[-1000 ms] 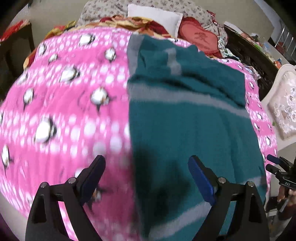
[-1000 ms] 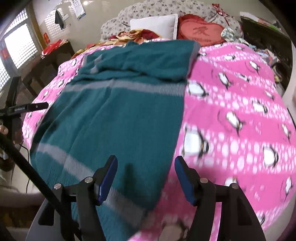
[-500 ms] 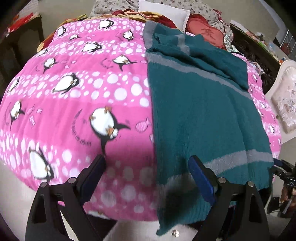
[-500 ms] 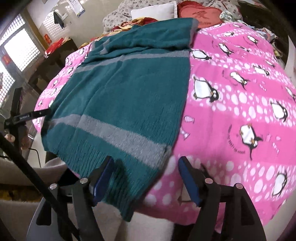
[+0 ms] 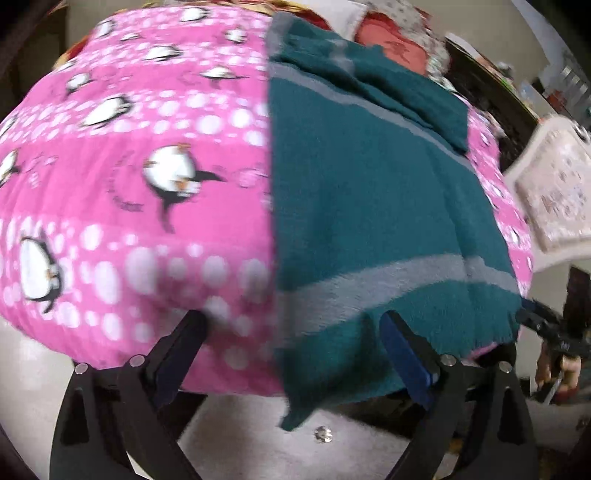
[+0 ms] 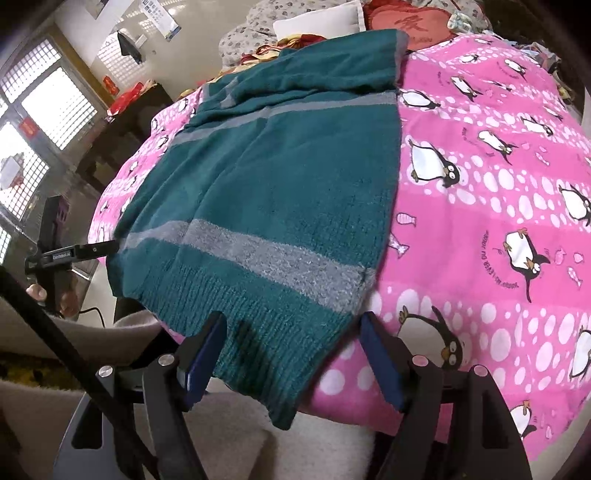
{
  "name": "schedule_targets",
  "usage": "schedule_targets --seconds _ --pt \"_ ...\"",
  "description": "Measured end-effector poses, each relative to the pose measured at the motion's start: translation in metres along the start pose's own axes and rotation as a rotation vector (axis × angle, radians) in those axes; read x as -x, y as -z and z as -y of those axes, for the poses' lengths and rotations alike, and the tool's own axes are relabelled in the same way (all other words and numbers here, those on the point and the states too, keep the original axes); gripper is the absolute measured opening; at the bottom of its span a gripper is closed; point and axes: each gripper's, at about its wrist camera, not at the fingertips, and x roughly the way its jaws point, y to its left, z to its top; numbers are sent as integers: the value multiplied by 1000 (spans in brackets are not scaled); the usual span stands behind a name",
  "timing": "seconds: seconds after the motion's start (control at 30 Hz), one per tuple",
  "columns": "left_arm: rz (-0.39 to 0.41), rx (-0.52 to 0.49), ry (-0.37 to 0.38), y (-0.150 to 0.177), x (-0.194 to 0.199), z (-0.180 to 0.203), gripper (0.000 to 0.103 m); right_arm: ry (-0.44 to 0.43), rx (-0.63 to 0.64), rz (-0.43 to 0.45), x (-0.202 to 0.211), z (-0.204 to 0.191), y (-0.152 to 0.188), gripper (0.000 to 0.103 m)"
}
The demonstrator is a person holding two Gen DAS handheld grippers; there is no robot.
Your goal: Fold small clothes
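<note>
Across pink blanket [image 6: 480, 206] lies teal sweater [image 6: 280, 177], hem overhanging.

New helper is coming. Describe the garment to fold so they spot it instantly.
Find the bed under the pink penguin blanket. Lying flat on it, hem hanging over the near edge, is a teal knit sweater. Grey stripes set it apart; nothing else there is teal.

My right gripper [image 6: 291, 343] straddles the hanging hem corner of the teal sweater [image 6: 280, 192], jaws wide, nothing pinched; bare pink penguin blanket [image 6: 480, 206] lies open to its right; my left gripper [image 5: 291, 350] likewise spans the sweater's other near corner; pillows [image 6: 321, 20] crowd the far end; dark furniture [image 6: 122, 136] stands far left, off the bed.
</note>
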Motion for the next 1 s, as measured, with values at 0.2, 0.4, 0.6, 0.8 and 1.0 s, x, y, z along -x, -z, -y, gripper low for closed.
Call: schedule_targets --seconds 0.2,0.4,0.6,0.8,1.0 --pt "-8 -91 -52 2 -12 21 99 -48 -17 20 -4 1 2 75" --pt "-32 -178 -24 3 -10 36 46 -31 23 23 -4 3 4 32" --pt "-60 -192 38 -10 -4 37 14 -141 53 23 -6 0 0 8" --pt "-23 -211 141 -44 26 44 12 -220 110 164 19 -9 -48 8" --pt "105 -186 190 -100 67 37 6 -238 126 356 39 -5 -117 8"
